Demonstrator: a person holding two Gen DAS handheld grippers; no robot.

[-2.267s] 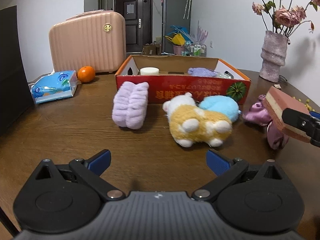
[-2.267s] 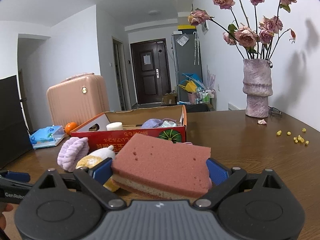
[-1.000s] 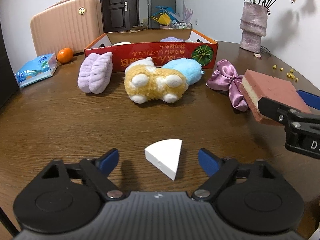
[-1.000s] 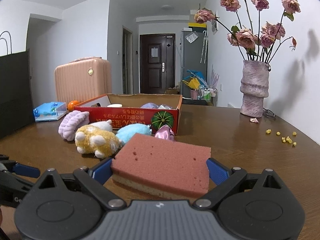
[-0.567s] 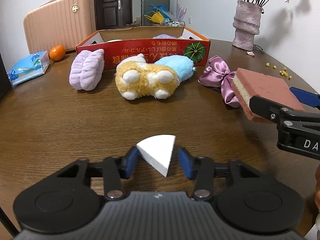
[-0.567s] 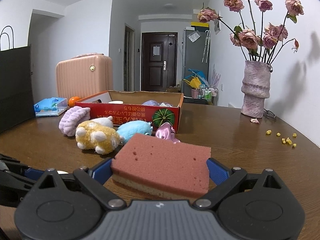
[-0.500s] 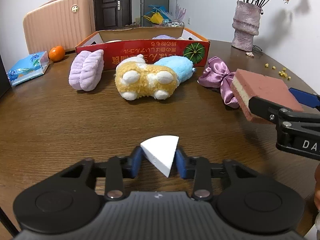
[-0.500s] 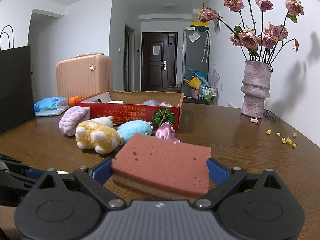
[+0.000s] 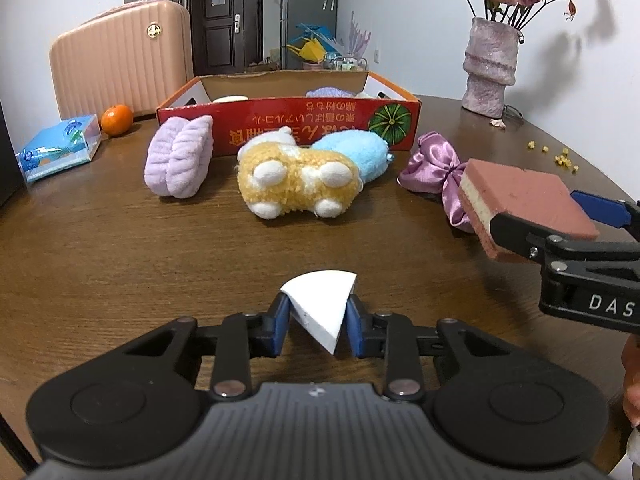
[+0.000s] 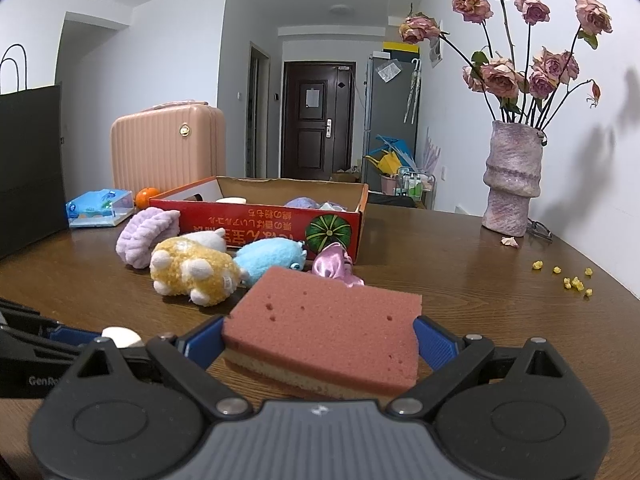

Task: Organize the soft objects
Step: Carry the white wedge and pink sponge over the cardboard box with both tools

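White wedge-shaped foam piece [image 9: 320,300], low in the frame's centre, sits clamped between the left gripper [image 9: 318,322] pads, which have just closed on it. At right, the right gripper [image 10: 320,344] grasps a pink rectangular sponge [image 10: 324,340] above the brown wooden table [image 9: 120,248].

— The table [image 9: 100,248] looks like dark wood, smooth, with a soft sheen. And the toys?

— The yellow plush [image 9: 296,184] is nubbly fleece, the blue plush [image 9: 356,152] finer and fluffier. The lilac headband [image 9: 178,156] is ribbed, velvety cloth; the purple bow [image 9: 434,168] is glossy satin.

— The sponge [image 10: 324,336]?

— Porous, matt pink foam over a coarser tan layer. The white wedge [image 9: 320,304] is smooth, matt foam.

— The rest?

— The red box [image 9: 288,128] is printed cardboard, raw brown inside. The suitcase [image 9: 120,68] is ribbed hard plastic, the vase [image 10: 512,180] rough and stony, the tissue pack [image 9: 56,148] shiny film.
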